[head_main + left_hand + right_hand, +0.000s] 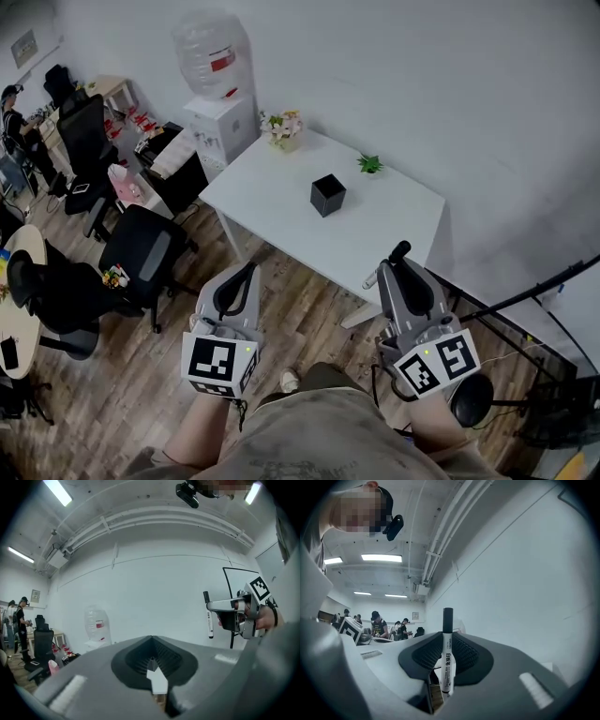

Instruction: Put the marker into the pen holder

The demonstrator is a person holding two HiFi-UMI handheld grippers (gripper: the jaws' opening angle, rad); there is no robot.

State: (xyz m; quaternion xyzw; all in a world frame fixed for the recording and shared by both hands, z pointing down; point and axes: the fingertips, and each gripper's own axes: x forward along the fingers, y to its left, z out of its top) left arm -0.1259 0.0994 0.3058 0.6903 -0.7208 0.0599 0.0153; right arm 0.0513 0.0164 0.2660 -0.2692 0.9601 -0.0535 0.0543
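Note:
The black square pen holder (328, 195) stands upright on the white table (394, 220), well ahead of both grippers. My right gripper (395, 269) is held over the floor near the table's front edge, shut on a white marker (384, 267) with a black cap. In the right gripper view the marker (448, 634) stands upright between the jaws of the right gripper (446, 660). My left gripper (247, 274) hangs to the left over the floor. Its jaws are shut and hold nothing in the left gripper view (152, 660), where the marker (209, 620) also shows.
A flower pot (284, 129) and a small green plant (370, 164) stand at the table's far edge. A water dispenser (220, 103) is behind the table. Black office chairs (141, 248) stand at left, stand legs and cables (525, 292) at right.

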